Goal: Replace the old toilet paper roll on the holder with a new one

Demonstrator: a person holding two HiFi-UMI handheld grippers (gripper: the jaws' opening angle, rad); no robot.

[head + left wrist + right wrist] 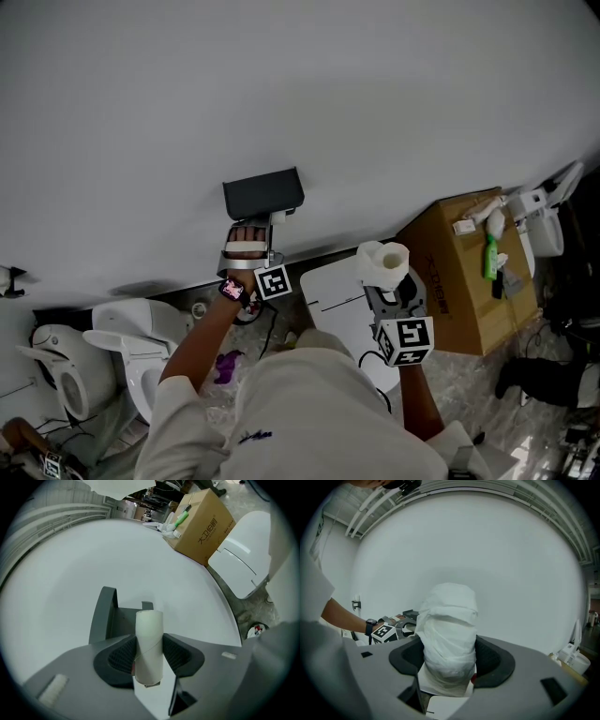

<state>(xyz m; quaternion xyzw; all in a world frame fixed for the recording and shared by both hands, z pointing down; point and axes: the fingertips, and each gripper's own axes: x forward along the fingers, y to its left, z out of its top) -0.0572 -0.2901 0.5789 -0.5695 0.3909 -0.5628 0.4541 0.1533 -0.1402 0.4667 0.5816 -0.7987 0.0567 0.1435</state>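
Observation:
A dark grey paper holder (pixel 263 194) is mounted on the white wall. My left gripper (pixel 251 234) reaches up just under it. In the left gripper view my left gripper (pixel 149 657) is shut on a bare, pale cardboard tube (pixel 149 639), which stands upright between the pads, right in front of the holder (pixel 110 616). My right gripper (pixel 394 298) hangs lower and to the right, shut on a full white toilet paper roll (pixel 382 264). In the right gripper view that roll (pixel 450 634) fills the gap between the jaws of my right gripper (pixel 449 663).
A white toilet (pixel 131 352) stands at the lower left. Another white fixture (pixel 333 291) sits below the holder. A cardboard box (pixel 459 281) at the right carries a green bottle (pixel 489 255) and small items. The person's torso fills the bottom centre.

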